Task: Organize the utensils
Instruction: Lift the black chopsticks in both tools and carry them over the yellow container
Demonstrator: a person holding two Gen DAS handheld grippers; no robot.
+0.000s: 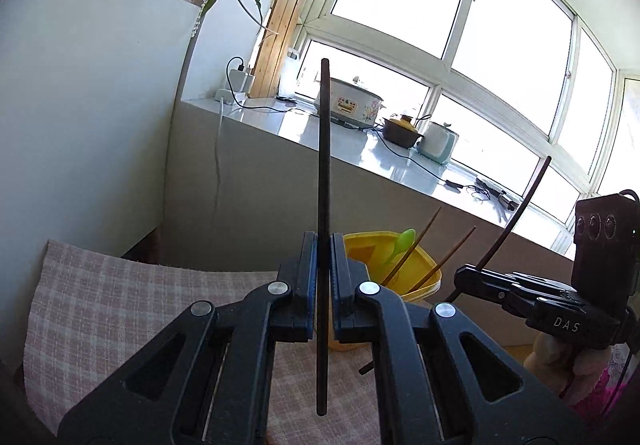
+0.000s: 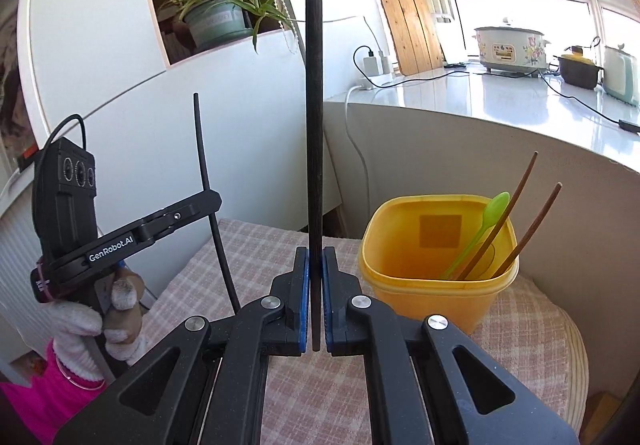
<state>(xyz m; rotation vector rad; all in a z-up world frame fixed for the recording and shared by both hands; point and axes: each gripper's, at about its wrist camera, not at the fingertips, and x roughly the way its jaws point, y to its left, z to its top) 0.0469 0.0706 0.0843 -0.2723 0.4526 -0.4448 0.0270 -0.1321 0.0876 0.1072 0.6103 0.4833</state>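
Note:
My left gripper (image 1: 323, 245) is shut on a dark chopstick (image 1: 323, 173) and holds it upright above the checked cloth (image 1: 120, 301). My right gripper (image 2: 315, 257) is shut on a second dark chopstick (image 2: 313, 125), also upright. Each gripper shows in the other's view: the right gripper (image 1: 464, 275) with its chopstick (image 1: 520, 209), and the left gripper (image 2: 214, 201) with its chopstick (image 2: 208, 181). A yellow tub (image 2: 436, 269) stands on the cloth just right of my right gripper and holds a green spoon (image 2: 486, 223) and two brown chopsticks (image 2: 516, 205). The tub also shows behind my left gripper (image 1: 384, 257).
A white counter (image 2: 500, 101) behind the tub carries a flowered cooker (image 2: 510, 49), a brown pot (image 2: 578, 71), a kettle (image 2: 620, 75) and cables. A wooden board (image 2: 404, 13) leans at the window. A potted plant (image 2: 216, 19) sits in a cabinet niche.

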